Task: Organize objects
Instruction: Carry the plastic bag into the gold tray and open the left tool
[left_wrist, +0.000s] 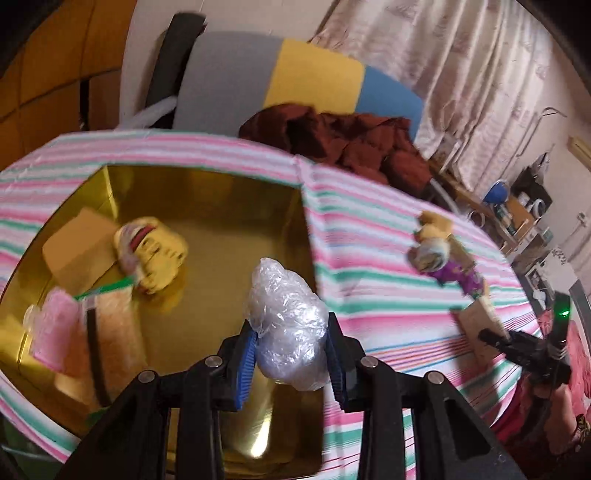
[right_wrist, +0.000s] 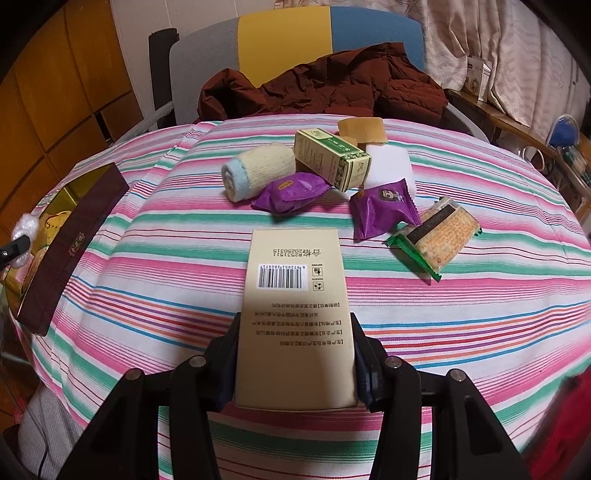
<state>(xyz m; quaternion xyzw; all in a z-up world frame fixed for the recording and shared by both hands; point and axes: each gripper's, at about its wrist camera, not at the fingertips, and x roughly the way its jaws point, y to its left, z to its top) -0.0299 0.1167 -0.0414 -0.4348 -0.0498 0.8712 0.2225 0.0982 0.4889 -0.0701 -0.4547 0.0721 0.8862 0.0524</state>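
My left gripper (left_wrist: 290, 354) is shut on a crumpled clear plastic bundle (left_wrist: 286, 314), held above the gold-lined open box (left_wrist: 221, 206). Inside the box lie a tan carton (left_wrist: 75, 251), a yellow packet (left_wrist: 153, 254), a pink item (left_wrist: 55, 332) and a biscuit pack (left_wrist: 114, 332). My right gripper (right_wrist: 295, 363) is shut on a beige barcode box (right_wrist: 295, 317) just above the striped cloth. That same beige box (left_wrist: 480, 325) and the right gripper (left_wrist: 517, 343) appear at the right of the left wrist view. The plastic bundle (right_wrist: 24, 229) shows at the far left of the right wrist view.
On the striped table (right_wrist: 480, 314) lie a rolled towel (right_wrist: 258, 166), a green carton (right_wrist: 332, 158), two purple packets (right_wrist: 291, 192), a white block (right_wrist: 391, 166), a biscuit pack (right_wrist: 439, 236) and a tan sponge (right_wrist: 362, 129). The maroon box wall (right_wrist: 70, 243) stands left. A chair with a brown jacket (right_wrist: 332, 85) stands behind.
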